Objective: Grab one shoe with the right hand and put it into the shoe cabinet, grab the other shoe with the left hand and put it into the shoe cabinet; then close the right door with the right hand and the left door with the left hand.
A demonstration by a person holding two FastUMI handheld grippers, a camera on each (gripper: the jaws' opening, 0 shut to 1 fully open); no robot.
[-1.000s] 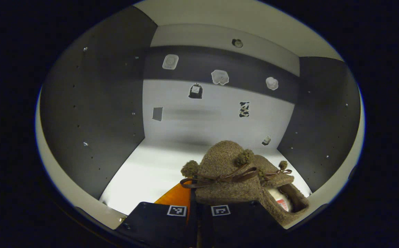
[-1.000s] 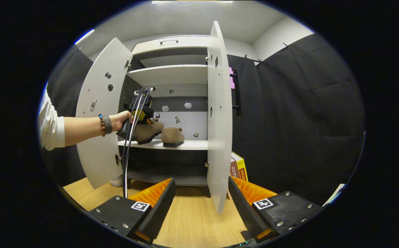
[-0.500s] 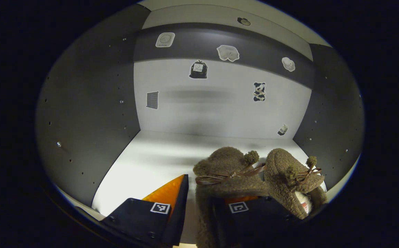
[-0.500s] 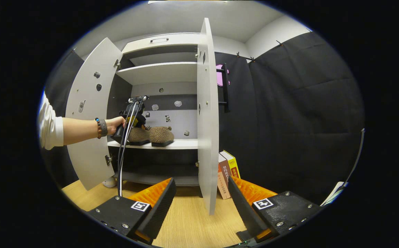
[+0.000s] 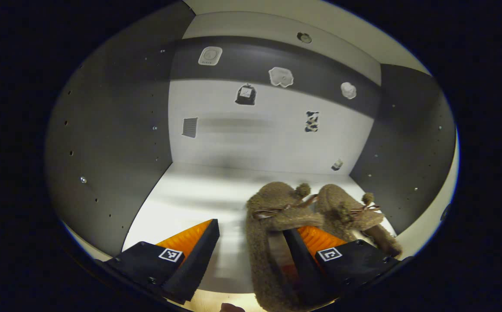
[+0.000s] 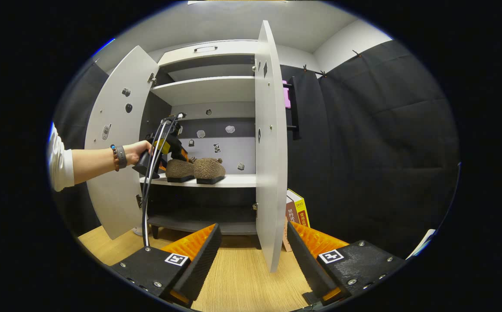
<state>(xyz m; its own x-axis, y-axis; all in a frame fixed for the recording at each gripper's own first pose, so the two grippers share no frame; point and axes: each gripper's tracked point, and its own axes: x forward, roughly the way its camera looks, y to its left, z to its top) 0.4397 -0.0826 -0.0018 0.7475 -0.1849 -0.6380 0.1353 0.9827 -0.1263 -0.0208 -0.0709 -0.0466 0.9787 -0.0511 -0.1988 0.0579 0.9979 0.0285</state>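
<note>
Now both shoes sit side by side on the cabinet's middle shelf [image 6: 233, 180], toes toward the back wall. In the left gripper view the left shoe [image 5: 272, 216] lies nearest the camera, a ribbon bow and pompom on its top, with the right shoe [image 5: 350, 212] just beside it and touching along the side. In the right gripper view the same pair reads as left shoe [image 6: 179, 170] and right shoe [image 6: 209, 170], standing flat on their soles near the shelf's front edge.

Left gripper [image 5: 251, 242]: fingers spread apart. One finger is over the bare shelf [image 5: 190, 203], the other sits at the heel opening of the left shoe; whether it touches the lining I cannot tell. Seen from the right gripper view, the left gripper [image 6: 164, 151] is held by a hand [image 6: 140, 149] at the shelf's front left corner, with cables hanging from it.

Right gripper [image 6: 253, 251]: fingers wide apart, holding nothing, over the wooden floor [image 6: 242, 281] well in front of the cabinet.

Both doors stand open: left door [image 6: 112, 143] swung out, right door [image 6: 270, 151] seen nearly edge-on. Books [image 6: 296, 212] stand on the floor just behind the right door.
</note>
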